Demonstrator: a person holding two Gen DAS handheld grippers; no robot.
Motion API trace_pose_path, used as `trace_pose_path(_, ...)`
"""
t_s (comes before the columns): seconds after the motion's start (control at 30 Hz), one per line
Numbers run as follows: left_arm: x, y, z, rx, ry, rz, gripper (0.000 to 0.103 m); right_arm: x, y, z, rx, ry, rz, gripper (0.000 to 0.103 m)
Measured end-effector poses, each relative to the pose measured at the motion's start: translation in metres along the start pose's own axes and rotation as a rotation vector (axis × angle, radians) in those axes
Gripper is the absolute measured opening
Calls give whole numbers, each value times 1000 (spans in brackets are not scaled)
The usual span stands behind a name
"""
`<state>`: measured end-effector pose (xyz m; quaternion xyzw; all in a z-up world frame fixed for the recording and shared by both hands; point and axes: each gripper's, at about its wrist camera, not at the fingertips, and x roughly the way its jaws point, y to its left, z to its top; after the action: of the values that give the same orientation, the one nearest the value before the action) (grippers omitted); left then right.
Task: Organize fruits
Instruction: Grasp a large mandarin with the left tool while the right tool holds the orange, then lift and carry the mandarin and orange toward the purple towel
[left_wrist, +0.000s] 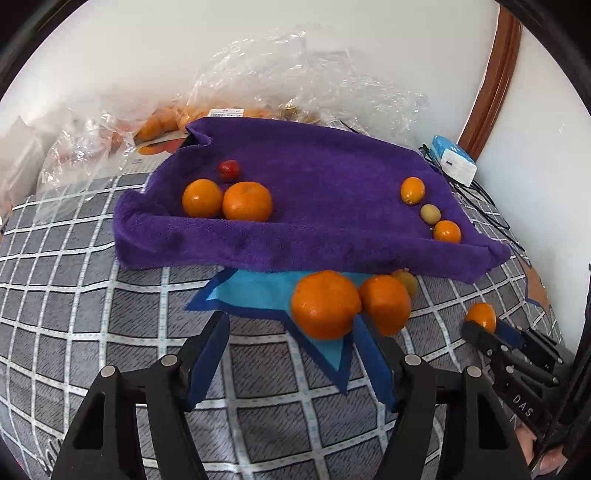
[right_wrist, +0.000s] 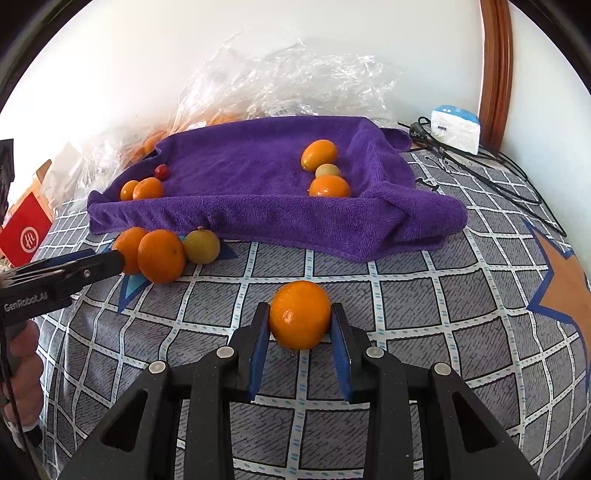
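The right gripper (right_wrist: 300, 325) clamps a mandarin (right_wrist: 300, 314) on the checked cloth (right_wrist: 406, 306), before the purple towel (right_wrist: 258, 214). The left gripper (left_wrist: 295, 339) gapes around a larger orange (left_wrist: 325, 304), pads apart from it.

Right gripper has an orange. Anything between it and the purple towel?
Nothing visible. The right gripper is shut on the orange, and only bare checked sheet lies between it and the towel. The other loose fruit sits off to the left.
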<state>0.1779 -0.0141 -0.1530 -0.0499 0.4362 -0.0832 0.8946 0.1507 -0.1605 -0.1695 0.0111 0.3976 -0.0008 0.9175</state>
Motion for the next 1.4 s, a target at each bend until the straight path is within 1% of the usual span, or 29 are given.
trace_pose_path(0.1, 8, -6, 1, 0, -1, -3, 63, 2, 2, 0, -6, 8, -7, 32)
trace_pose_path(0.2, 11, -8, 2, -22, -25, -16, 58, 3, 3, 0, -15, 12, -4, 32)
trace_pose_path(0.23, 12, -9, 3, -29, -25, -23, 54, 3, 3, 0, -14, 13, -1, 32)
trace_pose_path(0.27, 13, -9, 3, -32, -24, -34, 47, 3, 2, 0, -12, 14, 4, 32)
trace_pose_path(0.33, 13, -10, 4, -23, -24, -53, 40, 3, 1, 0, -8, 14, 12, 32)
trace_pose_path(0.43, 3, -5, 4, -8, -28, -2, 40, 2, 1, 0, -5, 14, 14, 32)
trace_pose_path(0.53, -16, 12, -1, -9, -47, 31, 40, 3, 1, 0, -6, 14, 14, 32)
trace_pose_path(0.6, -28, 31, -8, -26, -62, 59, 40, 2, 1, 0, -10, 14, 9, 32)
trace_pose_path(0.67, -33, 49, -14, -71, -60, 88, 40, 2, 2, -1, -15, 15, 4, 32)
trace_pose_path(0.7, -35, 57, -17, -104, -59, 87, 40, 2, 2, -1, -16, 15, 4, 32)
trace_pose_path(0.77, -32, 68, -22, -137, -48, 89, 40, 3, 2, -1, -15, 15, 4, 32)
trace_pose_path(0.8, -29, 71, -24, -139, -39, 96, 40, 2, 3, -1, -15, 15, 4, 32)
trace_pose_path(0.87, -29, 73, -27, -134, -62, 89, 40, 3, 3, -1, -18, 16, 1, 32)
trace_pose_path(1.0, -26, 73, -29, -117, -87, 102, 41, 2, 3, -1, -16, 17, 5, 32)
trace_pose_path(1.13, -15, 76, -27, -131, -68, 99, 41, 3, 2, -1, -18, 18, 4, 32)
trace_pose_path(1.17, -15, 76, -26, -130, -74, 98, 43, 3, 2, -1, -21, 19, 0, 32)
trace_pose_path(1.23, -15, 76, -27, -132, -77, 81, 46, 4, 2, -1, -25, 20, -4, 32)
trace_pose_path(1.4, -17, 81, -31, -156, -83, 51, 46, 5, 4, -2, -35, 22, -4, 33)
